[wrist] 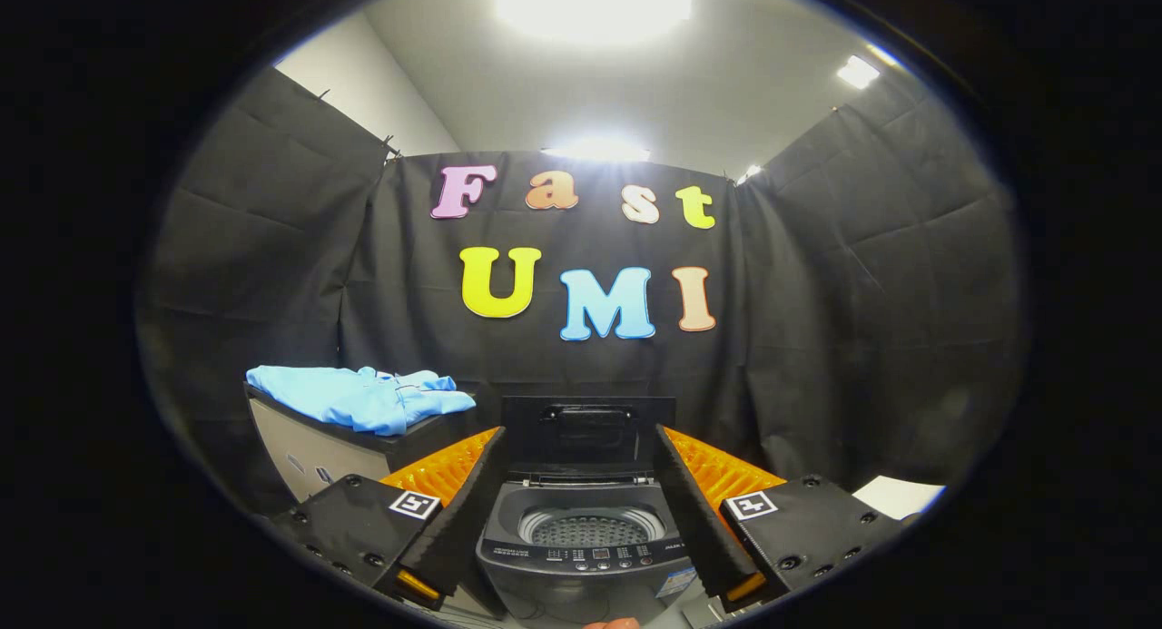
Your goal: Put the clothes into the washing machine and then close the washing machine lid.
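Tool [581, 511] spread wide, fingers apart, nothing held. Washing machine [585, 556] just ahead, framed between the fingers, lid [588, 437] raised upright at the far side, perforated drum [590, 526] exposed, control panel [590, 554] along the near rim. Blue clothes [359, 396] folded on a dark tabletop [436, 429] to the far left, well apart from the tool, beyond the left finger.

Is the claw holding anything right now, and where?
Nothing. The claw is open, framing the washing machine; the blue clothes lie on the box.
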### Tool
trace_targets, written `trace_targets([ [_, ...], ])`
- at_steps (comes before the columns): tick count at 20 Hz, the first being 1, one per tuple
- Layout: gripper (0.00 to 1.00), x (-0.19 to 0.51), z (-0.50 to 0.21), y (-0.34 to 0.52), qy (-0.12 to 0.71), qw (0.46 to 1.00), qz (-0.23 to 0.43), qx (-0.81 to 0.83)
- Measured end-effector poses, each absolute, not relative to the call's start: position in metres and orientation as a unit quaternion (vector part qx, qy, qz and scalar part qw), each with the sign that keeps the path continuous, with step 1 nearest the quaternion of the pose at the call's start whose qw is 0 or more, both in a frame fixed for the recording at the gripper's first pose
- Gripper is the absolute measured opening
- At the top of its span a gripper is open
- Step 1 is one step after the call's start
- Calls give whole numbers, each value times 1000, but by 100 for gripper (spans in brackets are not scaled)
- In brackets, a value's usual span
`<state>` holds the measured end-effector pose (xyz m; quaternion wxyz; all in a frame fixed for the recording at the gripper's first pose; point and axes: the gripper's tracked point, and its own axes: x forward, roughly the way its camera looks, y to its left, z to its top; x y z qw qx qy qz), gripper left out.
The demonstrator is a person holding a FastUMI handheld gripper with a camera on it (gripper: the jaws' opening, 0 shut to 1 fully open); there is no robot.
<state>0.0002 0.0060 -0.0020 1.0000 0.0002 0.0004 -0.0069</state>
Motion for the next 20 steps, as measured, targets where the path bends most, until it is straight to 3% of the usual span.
trace_targets([
  [20,98,34,23,45,5,999,31,-9],
])
